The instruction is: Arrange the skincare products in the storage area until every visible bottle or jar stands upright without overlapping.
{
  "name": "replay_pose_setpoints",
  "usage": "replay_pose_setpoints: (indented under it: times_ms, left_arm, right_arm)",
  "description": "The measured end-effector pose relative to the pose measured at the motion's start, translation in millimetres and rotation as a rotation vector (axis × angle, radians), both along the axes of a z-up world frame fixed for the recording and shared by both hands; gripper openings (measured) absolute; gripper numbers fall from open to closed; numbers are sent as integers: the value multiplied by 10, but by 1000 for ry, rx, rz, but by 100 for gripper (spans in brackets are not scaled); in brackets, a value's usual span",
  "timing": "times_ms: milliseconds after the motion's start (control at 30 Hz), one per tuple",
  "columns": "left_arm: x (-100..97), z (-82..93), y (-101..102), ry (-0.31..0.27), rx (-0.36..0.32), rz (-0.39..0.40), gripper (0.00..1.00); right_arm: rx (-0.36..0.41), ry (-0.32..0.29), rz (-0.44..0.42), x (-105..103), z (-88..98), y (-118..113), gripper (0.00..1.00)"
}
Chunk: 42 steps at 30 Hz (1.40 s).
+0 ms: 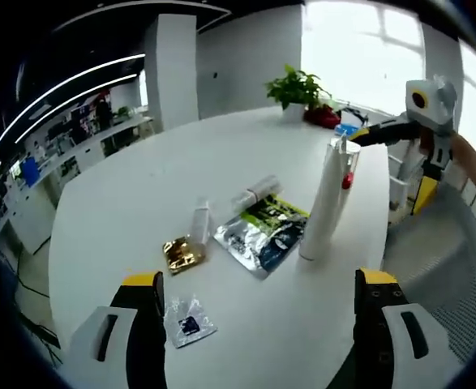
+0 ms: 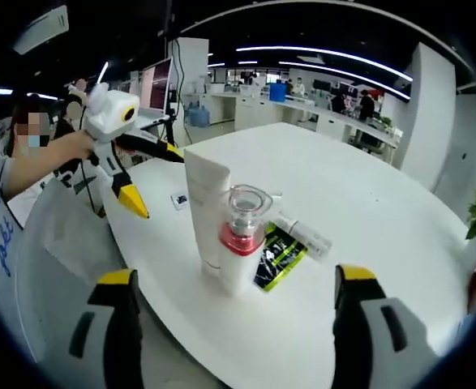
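Note:
A tall white tube (image 1: 323,212) (image 2: 207,207) stands upright near the table edge. Right beside it stands a small bottle with a clear cap and red band (image 1: 348,173) (image 2: 239,237). On the table lie silver and green sachets (image 1: 262,232) (image 2: 281,253), a clear-capped bottle on its side (image 1: 255,193) (image 2: 304,232), a small white tube (image 1: 199,222), a gold sachet (image 1: 182,254) and a small clear sachet (image 1: 190,321) (image 2: 180,198). My left gripper (image 1: 259,278) (image 2: 151,175) is open, well short of the sachets. My right gripper (image 2: 234,274) (image 1: 390,166) is open, its jaws wide on either side of the red-banded bottle.
The round white table (image 1: 124,203) (image 2: 367,211) has bare room at its far side. A potted plant (image 1: 298,86) and a red item (image 1: 323,118) sit at the far edge. A mesh chair (image 1: 456,267) stands by the table. A person (image 2: 35,162) holds the left gripper.

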<state>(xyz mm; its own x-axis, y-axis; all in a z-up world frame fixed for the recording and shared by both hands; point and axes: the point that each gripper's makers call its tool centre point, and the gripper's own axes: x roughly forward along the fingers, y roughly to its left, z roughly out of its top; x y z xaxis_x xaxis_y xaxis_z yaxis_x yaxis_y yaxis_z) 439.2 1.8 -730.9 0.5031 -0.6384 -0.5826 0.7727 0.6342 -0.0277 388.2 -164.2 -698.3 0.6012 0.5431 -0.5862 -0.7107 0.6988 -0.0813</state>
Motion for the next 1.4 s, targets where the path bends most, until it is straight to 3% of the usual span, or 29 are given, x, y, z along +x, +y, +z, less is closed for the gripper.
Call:
replay_pose_setpoints:
  times_ms: [333, 900, 1400]
  left_arm:
    - [251, -158, -100, 44, 59, -40, 85]
    - [730, -351, -191, 53, 156, -59, 72]
    - [976, -479, -218, 97, 186, -41, 55]
  right_arm:
    - [1, -3, 0, 19, 28, -18, 100]
    - [-1, 2, 4, 50, 17, -14, 100]
    - [-9, 9, 3, 71, 19, -14, 100]
